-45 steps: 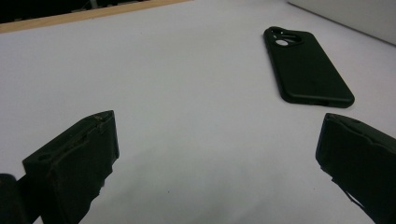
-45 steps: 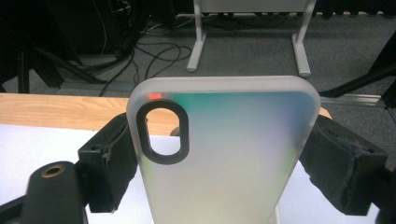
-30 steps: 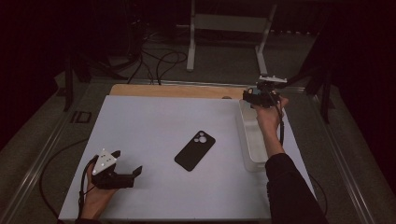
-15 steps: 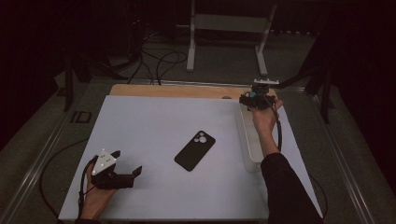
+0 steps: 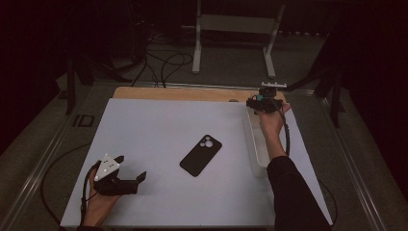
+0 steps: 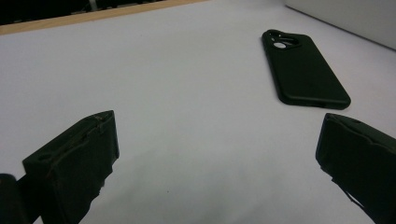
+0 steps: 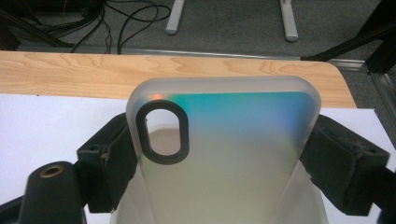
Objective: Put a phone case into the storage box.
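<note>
While the left gripper rests on the mat, jaws apart, the right gripper clamps a clear case by its long edges above the tray. Case looks light, flexible, slippery. Black phone lies mid-mat.

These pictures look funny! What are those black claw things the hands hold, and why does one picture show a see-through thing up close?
A person holds a pinching tool, called a gripper, in each hand. The top camera looks down on a white table. The left gripper rests near the front, jaws open and empty. A black phone case lies flat in the middle. Each gripper carries its own little camera. The right gripper squeezes a frosted, see-through phone case between its jaws, so that camera sees it close. It is held above a long clear tray on the right.
</note>
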{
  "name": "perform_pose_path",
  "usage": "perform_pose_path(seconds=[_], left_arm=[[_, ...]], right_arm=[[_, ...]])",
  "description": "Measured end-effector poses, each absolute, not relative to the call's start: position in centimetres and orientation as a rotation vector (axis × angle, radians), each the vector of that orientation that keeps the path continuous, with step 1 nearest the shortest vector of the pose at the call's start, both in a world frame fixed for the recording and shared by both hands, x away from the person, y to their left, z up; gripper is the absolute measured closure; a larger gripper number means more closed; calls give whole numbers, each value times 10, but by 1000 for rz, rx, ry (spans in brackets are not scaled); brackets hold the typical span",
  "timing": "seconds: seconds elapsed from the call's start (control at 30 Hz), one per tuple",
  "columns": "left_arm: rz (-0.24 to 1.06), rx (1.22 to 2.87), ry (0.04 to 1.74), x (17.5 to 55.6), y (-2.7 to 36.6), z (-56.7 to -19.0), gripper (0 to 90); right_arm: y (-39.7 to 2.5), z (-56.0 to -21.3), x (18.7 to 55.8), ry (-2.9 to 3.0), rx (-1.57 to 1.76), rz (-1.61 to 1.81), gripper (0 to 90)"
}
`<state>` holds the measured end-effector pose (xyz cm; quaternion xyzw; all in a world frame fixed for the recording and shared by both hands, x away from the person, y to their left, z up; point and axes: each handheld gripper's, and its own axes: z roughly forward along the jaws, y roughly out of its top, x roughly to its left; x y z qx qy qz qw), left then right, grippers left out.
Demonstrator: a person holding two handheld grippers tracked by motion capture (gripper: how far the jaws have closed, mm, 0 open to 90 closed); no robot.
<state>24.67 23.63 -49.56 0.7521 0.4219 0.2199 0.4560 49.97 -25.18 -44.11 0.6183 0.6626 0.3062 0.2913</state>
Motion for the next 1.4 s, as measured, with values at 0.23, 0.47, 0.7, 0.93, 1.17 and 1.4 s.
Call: perform_pose_path(seconds=[0.23, 0.47, 0.7, 0.93, 1.17, 1.4], left_arm=[[542, 1855, 1040, 247, 236, -496, 0], [543, 1856, 1041, 247, 236, -496, 0], [546, 1857, 1041, 246, 236, -495, 0], [543, 1858, 1042, 246, 236, -496, 0], [542, 1856, 1043, 246, 236, -496, 0], [539, 1860, 1044, 247, 235, -496, 0]], right_arm=[[-253, -441, 500, 1761, 1672, 864, 92], [-252, -435, 496, 1776, 1632, 884, 93], [-253, -428, 486, 1787, 1591, 938, 93], [-251, -422, 462, 1841, 1536, 1033, 93], [-248, -418, 438, 1901, 1466, 1123, 93], [-243, -412, 408, 1959, 1361, 1201, 93]])
